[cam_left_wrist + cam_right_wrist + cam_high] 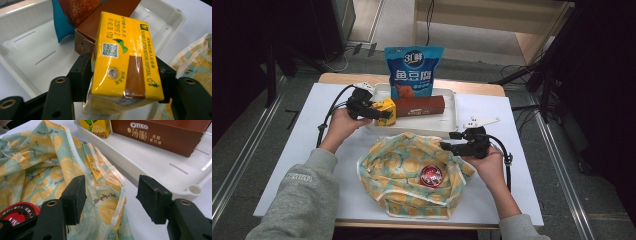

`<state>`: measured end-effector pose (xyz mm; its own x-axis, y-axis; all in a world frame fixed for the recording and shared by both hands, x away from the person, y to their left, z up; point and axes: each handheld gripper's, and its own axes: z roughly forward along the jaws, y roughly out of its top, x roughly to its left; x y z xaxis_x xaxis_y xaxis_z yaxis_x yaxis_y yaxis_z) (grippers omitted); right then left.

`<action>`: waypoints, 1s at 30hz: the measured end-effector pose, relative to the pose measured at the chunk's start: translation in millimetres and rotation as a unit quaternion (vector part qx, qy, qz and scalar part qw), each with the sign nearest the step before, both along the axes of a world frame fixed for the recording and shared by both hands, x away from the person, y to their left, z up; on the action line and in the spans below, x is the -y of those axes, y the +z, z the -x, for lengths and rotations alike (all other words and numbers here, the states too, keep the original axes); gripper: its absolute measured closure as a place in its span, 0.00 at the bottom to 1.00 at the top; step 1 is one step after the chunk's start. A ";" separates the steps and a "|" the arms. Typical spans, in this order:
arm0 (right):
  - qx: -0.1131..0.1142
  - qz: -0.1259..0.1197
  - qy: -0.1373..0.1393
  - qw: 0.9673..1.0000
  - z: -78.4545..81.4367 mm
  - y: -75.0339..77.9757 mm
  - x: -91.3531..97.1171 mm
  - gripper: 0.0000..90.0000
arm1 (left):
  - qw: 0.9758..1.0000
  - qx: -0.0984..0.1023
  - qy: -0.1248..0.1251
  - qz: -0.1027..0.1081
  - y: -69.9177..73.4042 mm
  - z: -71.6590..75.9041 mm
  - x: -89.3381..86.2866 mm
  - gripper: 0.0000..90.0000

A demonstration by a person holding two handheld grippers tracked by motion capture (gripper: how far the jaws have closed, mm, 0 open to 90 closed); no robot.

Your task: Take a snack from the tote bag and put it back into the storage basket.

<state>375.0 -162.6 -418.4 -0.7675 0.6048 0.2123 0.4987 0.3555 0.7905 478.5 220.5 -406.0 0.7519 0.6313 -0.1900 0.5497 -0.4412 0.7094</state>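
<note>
Currently the left gripper (120,75) has its jaws around the yellow juice carton (125,60) at the tray (30,45) edge, seemingly loose; it may tip. The right gripper (111,195) stands open over the bag (37,165) rim.

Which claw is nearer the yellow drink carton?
Left. The left claw has its jaws on either side of the yellow drink carton over the white tray. The right claw sits apart, at the lemon-print bag.
</note>
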 end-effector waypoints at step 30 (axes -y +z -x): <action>0.003 -0.002 0.009 1.000 -3.6 0.8 -3.8 0.46 | 0.999 -0.008 0.044 0.028 12.9 38.1 -38.2 0.44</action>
<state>378.7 -158.8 -417.6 -0.7792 0.5905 0.2101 0.4881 0.3612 0.7946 440.4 258.7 -393.1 0.6905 0.6826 -0.2394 0.5964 -0.3499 0.7224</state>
